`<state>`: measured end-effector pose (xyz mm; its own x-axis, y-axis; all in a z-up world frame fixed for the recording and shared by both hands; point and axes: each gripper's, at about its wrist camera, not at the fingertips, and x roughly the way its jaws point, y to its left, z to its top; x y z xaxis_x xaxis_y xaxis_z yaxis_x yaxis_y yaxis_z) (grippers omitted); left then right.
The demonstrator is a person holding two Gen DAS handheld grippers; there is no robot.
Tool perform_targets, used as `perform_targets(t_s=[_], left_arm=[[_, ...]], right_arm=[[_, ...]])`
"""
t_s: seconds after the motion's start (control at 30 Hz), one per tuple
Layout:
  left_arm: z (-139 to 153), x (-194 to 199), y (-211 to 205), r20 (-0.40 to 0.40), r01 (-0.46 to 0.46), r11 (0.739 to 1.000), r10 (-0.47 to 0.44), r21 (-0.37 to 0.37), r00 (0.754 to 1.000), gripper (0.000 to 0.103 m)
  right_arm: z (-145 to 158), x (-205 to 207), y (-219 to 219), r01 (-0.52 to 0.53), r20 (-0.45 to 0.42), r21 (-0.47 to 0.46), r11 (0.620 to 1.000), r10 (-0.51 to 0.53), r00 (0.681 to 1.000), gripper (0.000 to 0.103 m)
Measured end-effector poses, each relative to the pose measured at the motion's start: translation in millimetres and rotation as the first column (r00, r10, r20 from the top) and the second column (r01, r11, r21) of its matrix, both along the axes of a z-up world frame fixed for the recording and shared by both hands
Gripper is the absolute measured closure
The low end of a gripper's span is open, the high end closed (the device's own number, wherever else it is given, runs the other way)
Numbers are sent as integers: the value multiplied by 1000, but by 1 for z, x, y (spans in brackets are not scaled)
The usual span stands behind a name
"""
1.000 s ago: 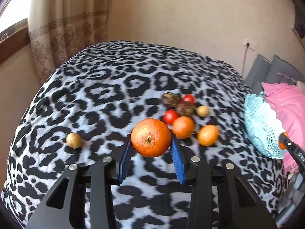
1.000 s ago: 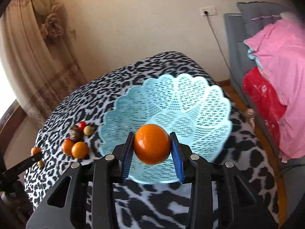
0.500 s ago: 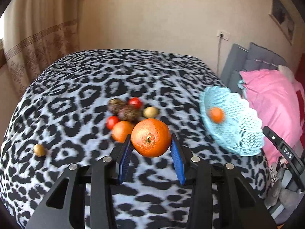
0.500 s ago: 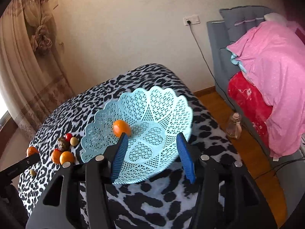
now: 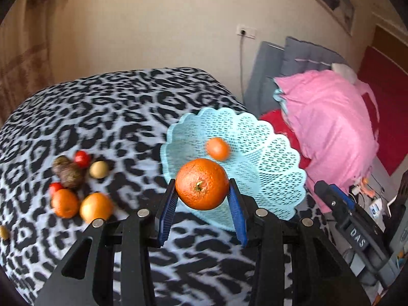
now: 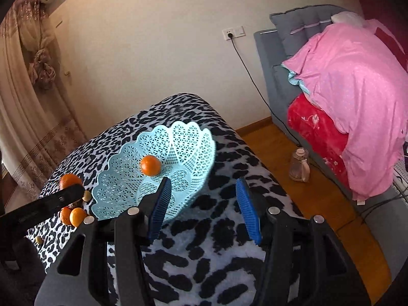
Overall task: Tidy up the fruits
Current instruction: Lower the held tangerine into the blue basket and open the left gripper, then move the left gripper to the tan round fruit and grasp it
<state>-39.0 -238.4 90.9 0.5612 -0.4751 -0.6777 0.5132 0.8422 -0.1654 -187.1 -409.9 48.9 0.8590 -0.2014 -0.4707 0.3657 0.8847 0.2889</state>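
left wrist: downward, near | right wrist: downward | shared: basket point(image 5: 280, 176)

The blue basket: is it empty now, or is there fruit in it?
Not empty. One small orange lies inside the basket; the other fruits are outside it, on the spotted cover.

The basket point(image 5: 267, 178) stands near the bed's point(image 5: 127, 107) corner with its mouth unobstructed, one small orange point(image 5: 217, 148) inside. Bare patterned cover lies behind it. The loose fruit cluster point(image 5: 76, 178) sits well apart. The right claw point(image 6: 202, 204) hangs beside the basket's rim, empty.
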Motion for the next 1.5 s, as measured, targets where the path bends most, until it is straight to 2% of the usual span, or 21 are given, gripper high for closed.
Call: perform_targets(t_s=[0.23,0.33,0.4,0.47,0.57,0.73,0.9,1.1,1.5], left_arm=[[-15,8,-27,-41,53,999,-53,-1,998,61],[-16,8,-27,-40,52,999,-52,-12,998,37],[-15,7,-23,-26,48,999,-49,-18,998,35],[-14,8,-17,-26,40,999,-40,-22,999,25],[-11,7,-6,-12,13,1000,-13,-21,1000,21],[-6,-1,16,54,-39,999,39,0,998,11],[0,-12,44,120,-92,996,90,15,989,8],[4,-23,83,162,-168,986,164,12,973,5],[7,-36,178,186,-359,933,350,15,918,5]], right_arm=[[-6,-9,-4,27,-15,5,1000,-27,1000,48],[-8,-9,-4,28,-19,6,1000,-28,999,48],[-8,-9,-2,25,-21,5,1000,-25,999,48],[-10,-8,0,16,-25,5,1000,-15,1000,49],[-11,-7,6,4,-26,3,1000,-4,1000,48],[-12,-8,13,-5,-28,1,1000,5,1000,43],[-11,-12,22,-18,-25,-1,1000,18,1000,43],[-9,-12,47,-75,-19,-19,997,74,997,42],[-9,-6,102,-215,-32,-29,976,214,976,40]])
